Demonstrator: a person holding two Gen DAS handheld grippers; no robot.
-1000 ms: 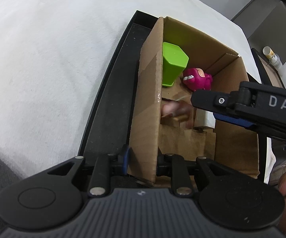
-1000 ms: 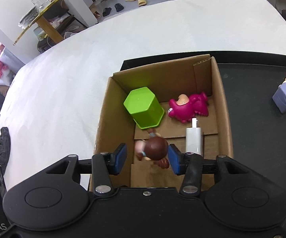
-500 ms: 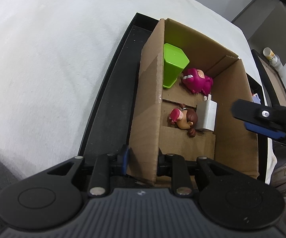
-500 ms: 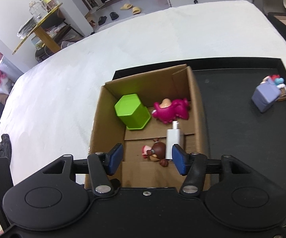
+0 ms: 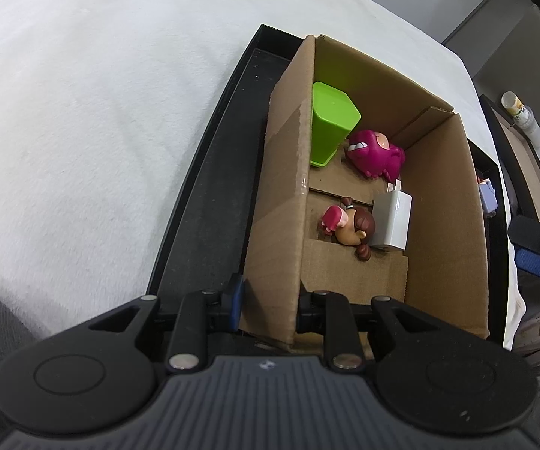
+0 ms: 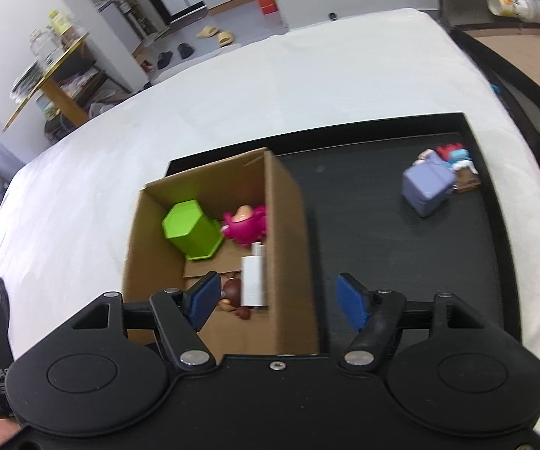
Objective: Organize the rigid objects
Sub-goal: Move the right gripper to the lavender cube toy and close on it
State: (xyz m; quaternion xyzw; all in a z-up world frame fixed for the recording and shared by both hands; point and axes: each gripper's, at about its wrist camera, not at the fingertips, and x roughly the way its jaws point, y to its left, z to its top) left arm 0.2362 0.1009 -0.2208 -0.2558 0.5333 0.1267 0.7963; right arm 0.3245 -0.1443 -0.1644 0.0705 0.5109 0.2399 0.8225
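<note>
Cardboard box (image 5: 281, 225) sat on the black tray (image 6: 401, 247), its near wall clenched in the left gripper (image 5: 268, 305). The right gripper (image 6: 277, 298) hung released and empty, its jaws having just been opening; the doll figure (image 5: 348, 225) lay inside

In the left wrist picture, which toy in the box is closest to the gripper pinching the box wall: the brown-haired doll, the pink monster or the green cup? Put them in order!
Counting from the left gripper, shut on the cardboard box wall:
1. Brown-haired doll, lying on the box floor, nearest.
2. Pink monster, further in, towards the far right corner.
3. Green cup, against the left wall. Its base comes about as near as the monster, so these two are close.
</note>
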